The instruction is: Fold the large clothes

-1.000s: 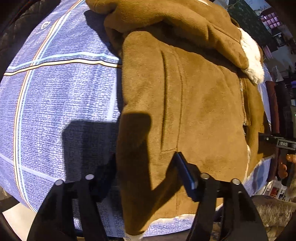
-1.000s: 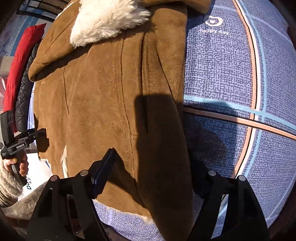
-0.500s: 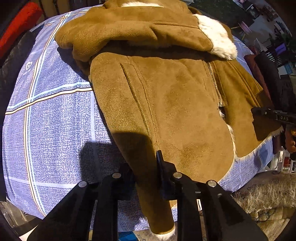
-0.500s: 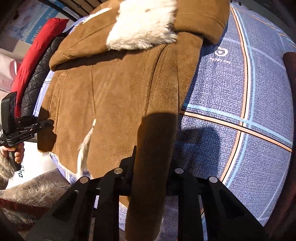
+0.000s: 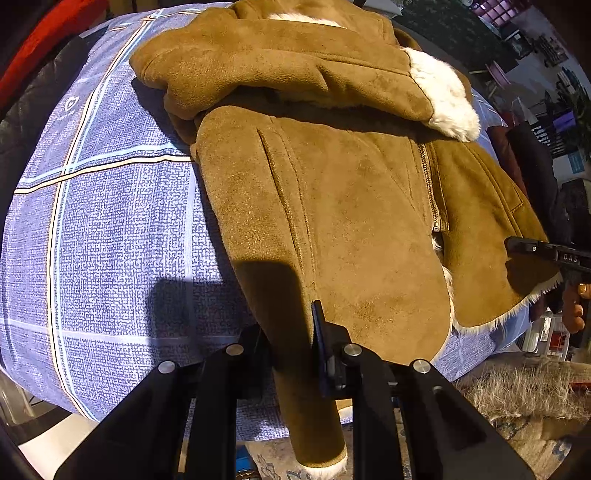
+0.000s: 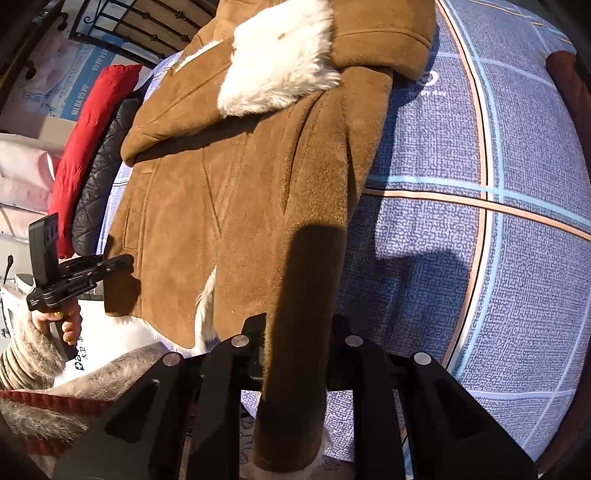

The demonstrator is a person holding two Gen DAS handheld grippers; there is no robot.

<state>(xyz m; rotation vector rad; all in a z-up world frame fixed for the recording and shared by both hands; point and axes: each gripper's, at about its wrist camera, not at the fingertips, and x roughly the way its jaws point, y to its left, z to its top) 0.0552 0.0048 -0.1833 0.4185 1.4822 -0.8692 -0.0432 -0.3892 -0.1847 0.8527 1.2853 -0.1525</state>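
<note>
A brown suede jacket (image 5: 351, 206) with white fleece lining lies front up on a blue checked bed cover (image 5: 110, 229); it also shows in the right wrist view (image 6: 229, 192). My left gripper (image 5: 291, 332) is shut on the jacket's hem corner, which hangs down between the fingers. My right gripper (image 6: 299, 332) is shut on the opposite hem corner, which also hangs through. A fleece cuff (image 5: 443, 99) lies folded across the chest. The other gripper shows at the edge of each view (image 5: 546, 254) (image 6: 66, 273).
A red padded garment (image 6: 85, 147) and a black quilted one (image 6: 99, 184) lie beside the jacket at the bed's side. Dark garments (image 5: 535, 177) lie on the other side. The bed cover (image 6: 480, 221) stretches past the jacket. An iron bed frame (image 6: 140, 26) stands behind.
Both grippers went from open around the hem corners to shut on them, then pulled back and up, so more of the jacket and bed shows.
</note>
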